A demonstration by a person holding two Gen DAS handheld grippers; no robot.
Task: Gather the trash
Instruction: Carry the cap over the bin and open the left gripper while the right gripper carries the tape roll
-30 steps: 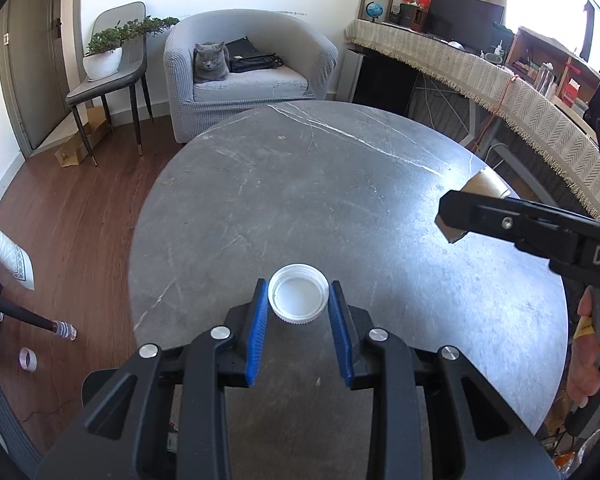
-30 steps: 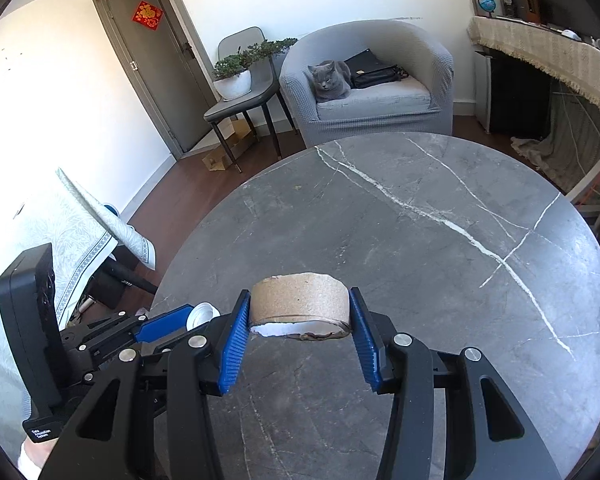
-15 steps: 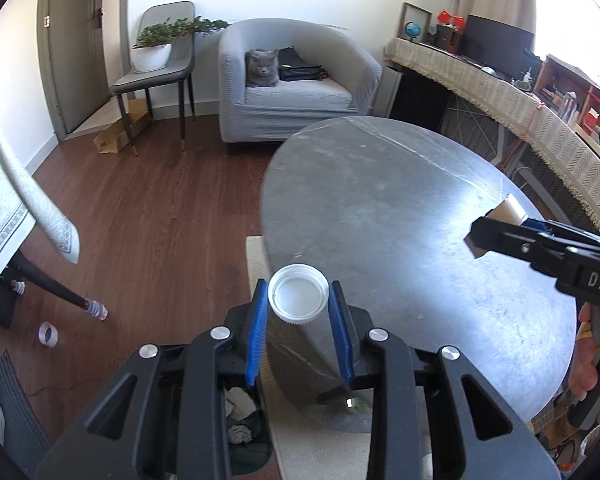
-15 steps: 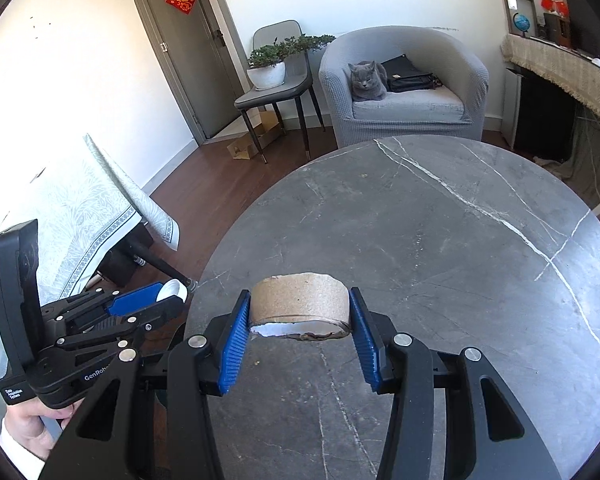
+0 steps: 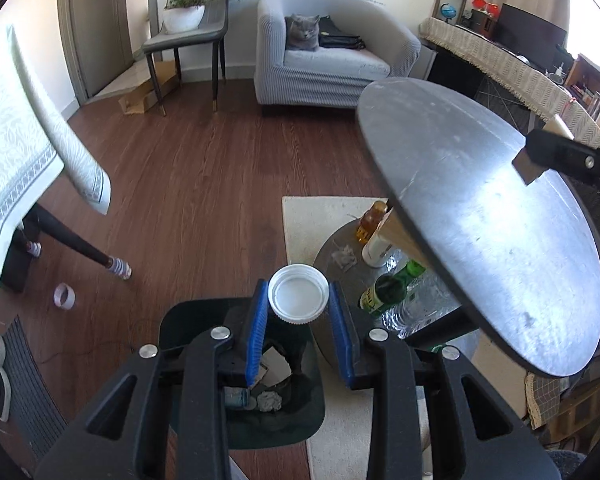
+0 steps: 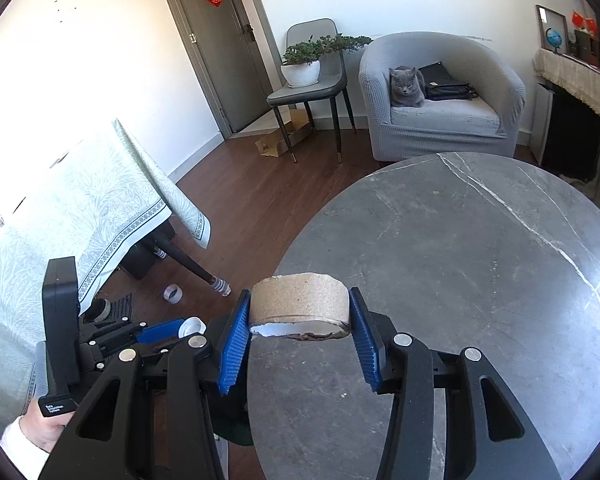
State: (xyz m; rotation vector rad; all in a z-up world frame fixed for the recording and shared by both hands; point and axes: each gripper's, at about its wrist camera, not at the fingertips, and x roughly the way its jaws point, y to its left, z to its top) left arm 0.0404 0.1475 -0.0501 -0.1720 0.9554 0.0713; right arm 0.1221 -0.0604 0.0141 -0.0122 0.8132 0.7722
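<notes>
Pinching a white bottle cap (image 5: 298, 299) between its blue pads, the left gripper (image 5: 299, 308) held it in the air above a dark green trash bin (image 5: 300, 416) that stood on the wooden floor beside the round grey table (image 5: 496, 240). Crumpled paper and other scraps (image 5: 270, 398) lay at the bottom of the bin. The cap sat open side up, gripped on both edges.

The right gripper (image 6: 300, 320) was clamped on a short cardboard tape roll (image 6: 300, 305), its torn white lining showing at the lower edge, and it hung over the near rim of the table (image 6: 460, 264), which was marbled with pale veins. In the right wrist view the left gripper (image 6: 172, 330) showed low at the left, off the table's edge, with the cap (image 6: 192, 325) in its tip.

Under the table several bottles (image 5: 384, 288) stood on a lower shelf above a cream rug (image 5: 312, 216). Farther off a grey cat (image 6: 407, 87) sat in a grey armchair (image 6: 440, 108) beside a black bag (image 6: 444, 84), near a chair bearing a potted plant (image 6: 308, 60). A small roll of tape (image 5: 64, 297) lay on the floor by a cloth-covered table (image 6: 80, 208).
</notes>
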